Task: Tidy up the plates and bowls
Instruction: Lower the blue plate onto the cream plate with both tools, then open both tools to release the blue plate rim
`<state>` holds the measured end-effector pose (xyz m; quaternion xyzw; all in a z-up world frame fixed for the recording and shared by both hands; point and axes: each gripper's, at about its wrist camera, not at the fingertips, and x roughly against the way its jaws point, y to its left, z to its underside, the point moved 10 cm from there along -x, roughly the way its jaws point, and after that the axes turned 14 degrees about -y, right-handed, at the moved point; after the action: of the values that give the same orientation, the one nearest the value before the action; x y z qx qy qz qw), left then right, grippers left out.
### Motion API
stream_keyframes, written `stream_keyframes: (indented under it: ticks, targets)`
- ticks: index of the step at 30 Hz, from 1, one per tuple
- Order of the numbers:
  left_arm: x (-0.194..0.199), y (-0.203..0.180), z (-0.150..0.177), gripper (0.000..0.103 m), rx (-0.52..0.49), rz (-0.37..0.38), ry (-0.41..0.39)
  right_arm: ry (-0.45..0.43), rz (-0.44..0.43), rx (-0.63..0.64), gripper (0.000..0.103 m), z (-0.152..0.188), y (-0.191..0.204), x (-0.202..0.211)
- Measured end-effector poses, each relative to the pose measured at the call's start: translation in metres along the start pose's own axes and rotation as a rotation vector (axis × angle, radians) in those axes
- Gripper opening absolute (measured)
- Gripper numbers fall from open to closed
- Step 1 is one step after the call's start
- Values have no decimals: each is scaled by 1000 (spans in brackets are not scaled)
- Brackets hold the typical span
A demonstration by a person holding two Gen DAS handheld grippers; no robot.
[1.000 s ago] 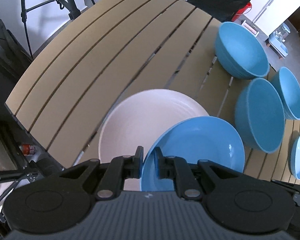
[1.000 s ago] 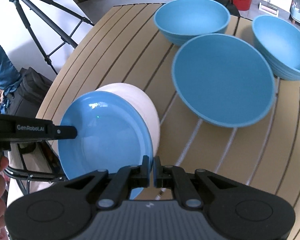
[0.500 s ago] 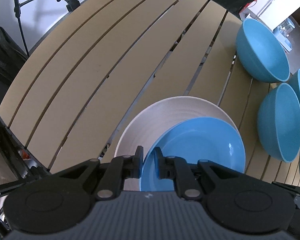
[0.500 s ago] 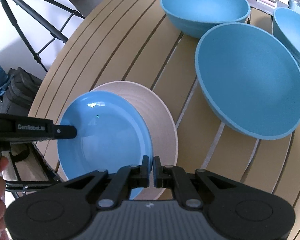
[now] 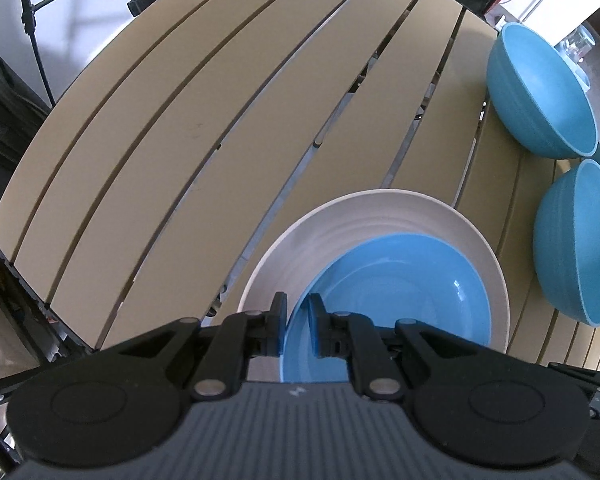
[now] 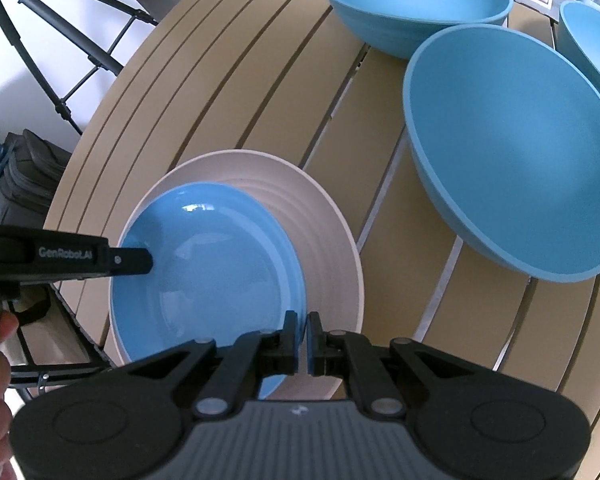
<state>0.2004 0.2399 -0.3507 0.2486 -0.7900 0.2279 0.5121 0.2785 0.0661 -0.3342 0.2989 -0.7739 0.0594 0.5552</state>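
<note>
Nearest, the left claw (image 5: 298,322) is closed on the near rim of a blue plate (image 5: 396,292), which is held over, or perhaps already resting on, a larger white plate (image 5: 364,216) on the slatted counter (image 5: 204,128); contact cannot be told. The right claw (image 6: 301,340) is pinched nearly shut at the blue plate's (image 6: 212,264) other edge; whether it grips the rim cannot be told. The stacking step is judged nearly done. Next, centring, lowering and release are called for. Farther off, three blue bowls (image 6: 504,148) wait unstacked.
</note>
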Motion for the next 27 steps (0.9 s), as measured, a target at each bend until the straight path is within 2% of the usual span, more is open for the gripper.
stream_keyframes:
  ticks: [16, 23, 26, 27]
  targets:
    - [-6, 1, 5, 13, -3, 24, 3, -22, 21, -4, 5, -3, 0, -1]
    - [2, 6, 3, 14, 4, 37, -18, -19, 24, -16, 14, -1, 0, 0]
    - [10, 9, 1, 19, 5, 39, -36, -34, 21, -22, 14, -3, 0, 3]
    - [14, 10, 0, 24, 4, 40, -47, -39, 19, -22, 14, -4, 1, 4]
